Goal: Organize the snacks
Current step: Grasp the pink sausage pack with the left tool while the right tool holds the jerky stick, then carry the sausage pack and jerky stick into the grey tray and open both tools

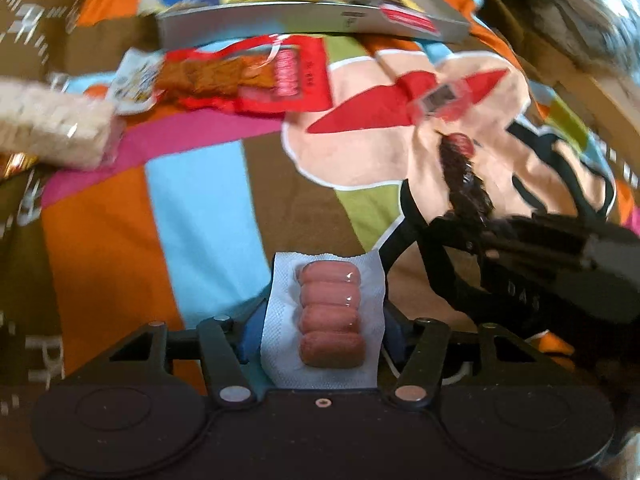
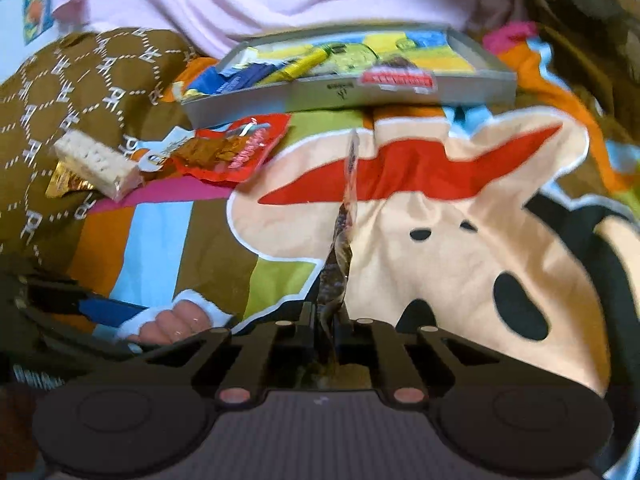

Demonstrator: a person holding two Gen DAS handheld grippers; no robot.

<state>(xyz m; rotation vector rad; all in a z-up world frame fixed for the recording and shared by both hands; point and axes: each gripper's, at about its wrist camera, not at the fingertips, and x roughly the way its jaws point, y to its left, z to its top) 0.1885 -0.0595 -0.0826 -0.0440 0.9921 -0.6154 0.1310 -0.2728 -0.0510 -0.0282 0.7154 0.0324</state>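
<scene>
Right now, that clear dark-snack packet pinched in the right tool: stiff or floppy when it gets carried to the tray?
Probably floppy: the dark snack packet is thin film, twisted along its length beyond the right tool. Likely light, since a pinch at one end holds it up. Its glossy wrapper may be slippery, so it could swing or slip on the way to the tray.

My left gripper [image 1: 326,312] is matt black plastic with small bright metal rivets, and the sausage pack [image 1: 329,312] in it has a glossy clear blister over a white, finely dimpled backing. My right gripper [image 2: 328,328] pinches a crinkled, shiny clear wrapper of dark snack [image 2: 338,256]. The bedspread [image 2: 160,240] is soft matt printed cloth; the tray [image 2: 348,94] looks like smooth grey card; the red pouch [image 2: 240,148] is glossy foil.
</scene>
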